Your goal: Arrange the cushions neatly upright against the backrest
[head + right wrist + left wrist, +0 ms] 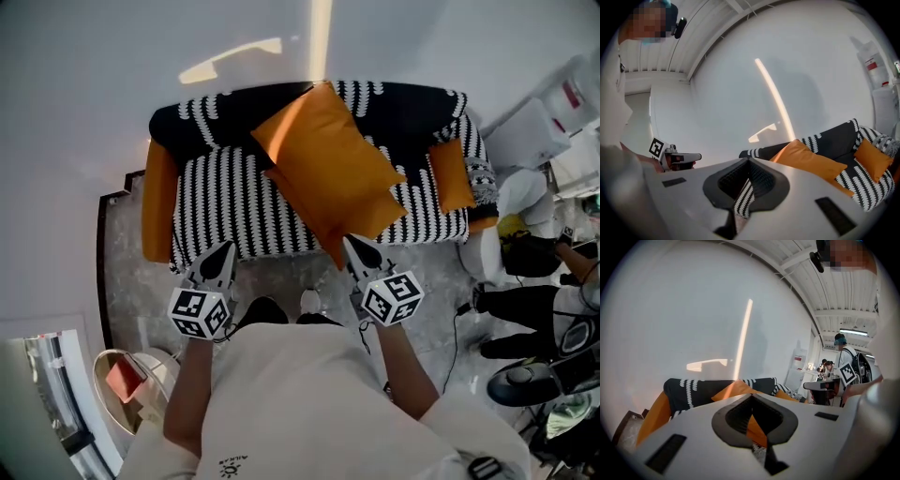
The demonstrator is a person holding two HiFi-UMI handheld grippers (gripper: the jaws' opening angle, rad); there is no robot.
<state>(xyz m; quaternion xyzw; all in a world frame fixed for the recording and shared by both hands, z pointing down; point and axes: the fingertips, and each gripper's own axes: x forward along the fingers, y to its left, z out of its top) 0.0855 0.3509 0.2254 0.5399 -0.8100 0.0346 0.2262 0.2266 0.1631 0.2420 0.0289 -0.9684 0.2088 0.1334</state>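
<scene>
cushions lie flat, not upright: two big orange ones are stacked slantwise on the seat of the black-and-white sofa [225, 202]. the upper cushion [323, 150] reaches to the backrest [211, 112]. the lower cushion [366, 220] pokes one corner out over the seat's front edge. a small orange cushion [452, 175] sits at the sofa's right end.

both tools hover in front of the sofa, clear of everything. the left tool [225, 249] has its jaws brought together at the tips, gripping nothing. the right tool [353, 244] is likewise closed and empty, just beside the overhanging corner.

likely trouble, as i judge it:
- the jaws must part before any grab, because a closed tip would only shove the fabric
- a pinch on one soft corner may slip, or let the cushion sag and flop forward
- lifting the upper cushion could drag the lower one, already past the edge, off onto the floor
- a cushion stood on a slant may slide back down the patterned seat

nothing blocks the way to the sofa. a small side desk [122, 375] stands at the lower left, well apart. black gear [534, 380] crowds the floor at the right, near the sofa's end. a dropped cushion could land among it
</scene>
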